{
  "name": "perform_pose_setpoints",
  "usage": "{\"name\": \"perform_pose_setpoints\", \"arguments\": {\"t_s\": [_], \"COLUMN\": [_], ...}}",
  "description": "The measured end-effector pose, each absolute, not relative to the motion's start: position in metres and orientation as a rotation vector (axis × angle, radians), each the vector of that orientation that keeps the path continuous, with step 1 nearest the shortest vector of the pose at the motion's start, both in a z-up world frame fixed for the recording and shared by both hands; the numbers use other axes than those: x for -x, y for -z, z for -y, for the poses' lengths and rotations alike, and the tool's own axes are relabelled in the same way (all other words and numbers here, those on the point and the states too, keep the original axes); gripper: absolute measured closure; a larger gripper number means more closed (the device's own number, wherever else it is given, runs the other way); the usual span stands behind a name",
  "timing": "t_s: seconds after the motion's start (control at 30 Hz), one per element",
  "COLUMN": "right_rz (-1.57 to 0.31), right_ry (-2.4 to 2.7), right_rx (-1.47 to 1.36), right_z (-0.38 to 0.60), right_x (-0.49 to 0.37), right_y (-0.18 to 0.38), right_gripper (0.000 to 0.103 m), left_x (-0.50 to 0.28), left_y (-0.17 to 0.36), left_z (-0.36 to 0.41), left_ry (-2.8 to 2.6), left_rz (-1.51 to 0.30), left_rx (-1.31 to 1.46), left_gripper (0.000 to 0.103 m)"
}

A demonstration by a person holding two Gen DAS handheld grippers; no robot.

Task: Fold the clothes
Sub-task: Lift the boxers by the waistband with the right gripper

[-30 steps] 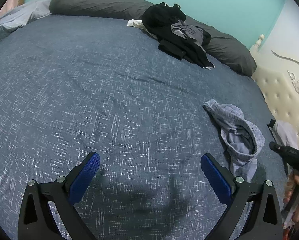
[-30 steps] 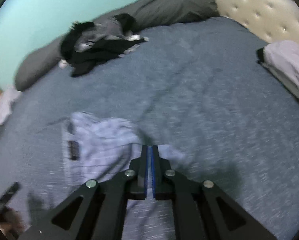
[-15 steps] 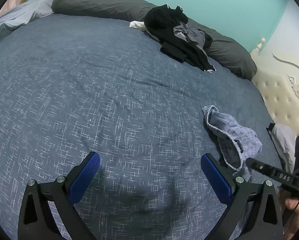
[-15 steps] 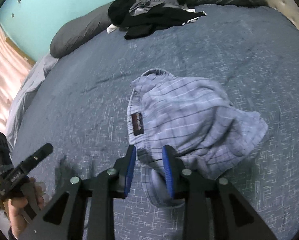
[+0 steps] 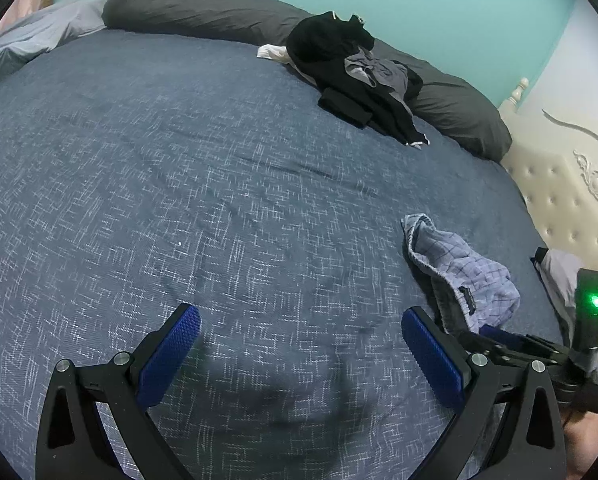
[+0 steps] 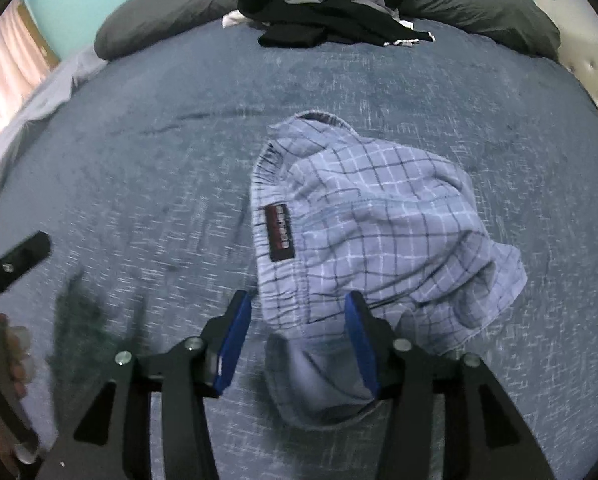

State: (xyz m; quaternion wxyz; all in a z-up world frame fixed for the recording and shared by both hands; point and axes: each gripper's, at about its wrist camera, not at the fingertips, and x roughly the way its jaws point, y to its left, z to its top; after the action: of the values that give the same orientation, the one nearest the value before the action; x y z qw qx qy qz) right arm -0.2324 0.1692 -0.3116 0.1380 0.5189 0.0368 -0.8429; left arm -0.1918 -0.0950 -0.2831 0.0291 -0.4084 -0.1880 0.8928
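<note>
Laying-out step, judging by the crumpled checked shorts (image 6: 379,240): right gripper (image 6: 299,344) opening astride near hem, unpinched; left gripper (image 5: 299,352) wide, empty beside; next, gripping waistband.

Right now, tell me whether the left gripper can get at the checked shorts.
Probably yes: the left gripper is open over bare bedspread, but the right gripper, jaws opening, already straddles the checked shorts.
</note>
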Motion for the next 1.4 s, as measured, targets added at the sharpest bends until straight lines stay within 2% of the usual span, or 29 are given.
{"name": "perform_pose_setpoints", "arguments": {"t_s": [0.03,0.1,0.2,0.3,0.73,1.03,1.4], "right_rz": [-0.125,-0.145,-0.120,-0.120,-0.173,-0.052,-0.027], "right_ry": [2.442,2.448,2.468,2.496,2.544,2.563,2.544], "right_rx": [-1.508,-1.506,-1.461,-1.390,-1.265,-1.276,-1.282], "right_z": [-0.169,-0.171,-0.179,-0.186,-0.248,-0.302,-0.317], "right_x": [0.234,0.238,0.238,0.235,0.216,0.216,0.225], "right_y": [0.315,0.318,0.309,0.290,0.230,0.229,0.230], "right_gripper": [0.053,0.069,0.084,0.093,0.096,0.096,0.096], "left_x": [0.192,0.192,0.193,0.194,0.208,0.225,0.212], "left_y": [0.283,0.284,0.284,0.284,0.273,0.286,0.309], "left_z": [0.095,0.096,0.097,0.097,0.052,-0.002,-0.037], "left_ry": [-2.752,-2.749,-2.750,-2.743,-2.675,-2.512,-2.366], "left_rz": [0.582,0.588,0.596,0.606,0.503,0.331,0.144], "left_rx": [1.261,1.263,1.264,1.266,1.262,1.278,1.265], "left_gripper": [0.000,0.000,0.000,0.000,0.000,0.000,0.000]}}
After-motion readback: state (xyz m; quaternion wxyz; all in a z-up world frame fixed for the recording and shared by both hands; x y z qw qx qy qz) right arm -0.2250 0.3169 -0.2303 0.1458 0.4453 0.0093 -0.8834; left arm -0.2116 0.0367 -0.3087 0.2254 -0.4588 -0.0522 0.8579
